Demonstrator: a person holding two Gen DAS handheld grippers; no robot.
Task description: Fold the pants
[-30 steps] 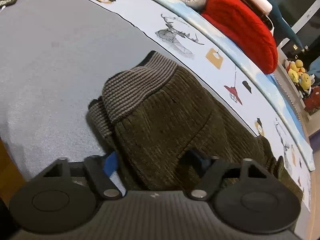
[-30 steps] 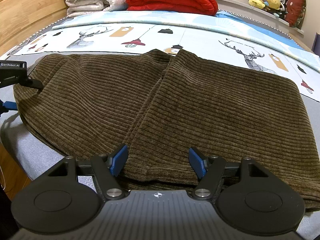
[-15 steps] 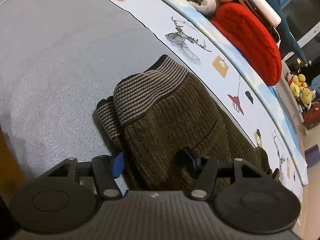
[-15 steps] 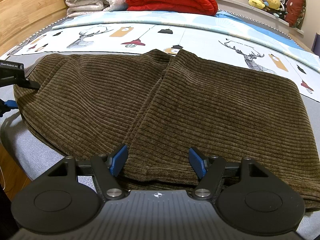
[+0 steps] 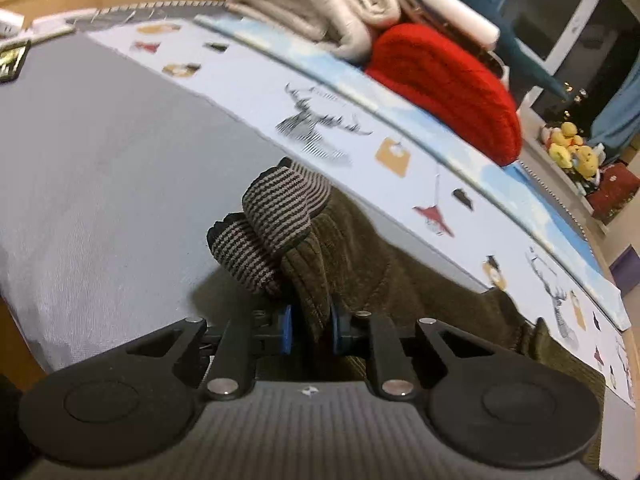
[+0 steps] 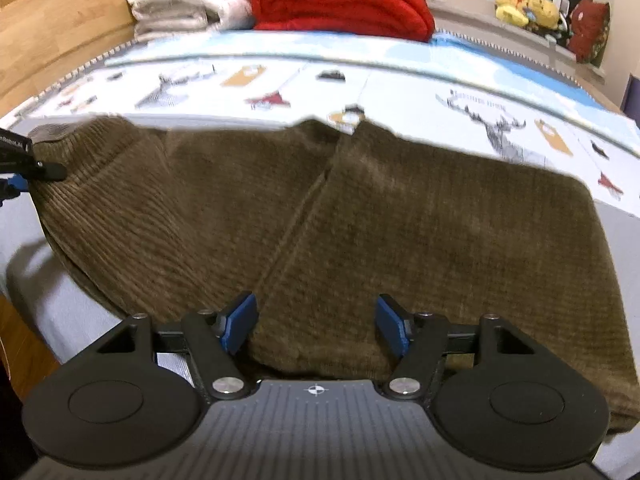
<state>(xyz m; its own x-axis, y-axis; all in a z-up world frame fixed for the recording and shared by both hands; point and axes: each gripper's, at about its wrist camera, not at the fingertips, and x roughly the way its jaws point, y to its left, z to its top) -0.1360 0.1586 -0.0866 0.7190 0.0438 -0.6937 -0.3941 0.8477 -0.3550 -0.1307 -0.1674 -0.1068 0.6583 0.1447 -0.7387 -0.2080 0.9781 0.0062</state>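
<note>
We see left gripper jaws just closed, pinching brown corduroy pants near striped waistband. Right gripper fingers wide, straddling near hem at grey mattress front edge.

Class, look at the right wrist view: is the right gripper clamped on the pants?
No: the right gripper stands open, its blue pads apart around the pants hem.

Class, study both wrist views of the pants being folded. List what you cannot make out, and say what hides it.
- Left wrist view: the pants below the left gripper, covered by the gripper body.
- Right wrist view: the pants' near hem, behind the right gripper.
- Right wrist view: most of the left gripper, cut off by the left edge.
- Both views: sheet prints, smeared by blur.
- Plush toys: too small.
</note>
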